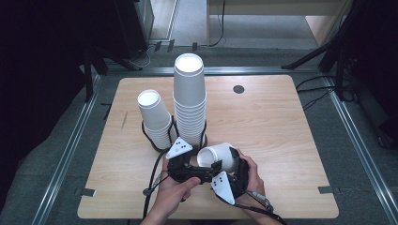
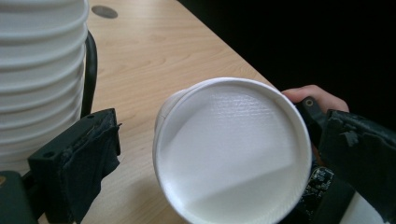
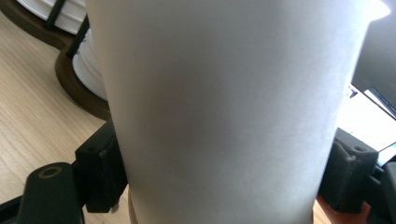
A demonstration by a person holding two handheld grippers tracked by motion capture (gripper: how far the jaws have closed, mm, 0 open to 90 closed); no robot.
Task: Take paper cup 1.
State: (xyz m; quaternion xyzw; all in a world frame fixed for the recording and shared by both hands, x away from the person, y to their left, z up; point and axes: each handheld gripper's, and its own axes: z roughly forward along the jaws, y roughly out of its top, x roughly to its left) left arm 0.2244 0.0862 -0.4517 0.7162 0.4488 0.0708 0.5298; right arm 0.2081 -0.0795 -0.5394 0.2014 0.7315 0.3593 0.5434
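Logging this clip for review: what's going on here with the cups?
A person works two handheld grippers at a wooden table. The right gripper is clamped on the wall of a single white paper cup, held tipped on its side near the table's front edge. The left gripper stands open, facing the cup's base. Behind them, two stacks of cups, a tall stack and a shorter stack, sit upside down in a dark holder.

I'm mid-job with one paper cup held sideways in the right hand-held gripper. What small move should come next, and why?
Probably ease the left hand-held gripper in around the paper cup near its base. The right hand-held gripper clamps the cup's wall, the cup lies sideways beside the tall cup stack, and the left jaws stand open on either side of its bottom without gripping.
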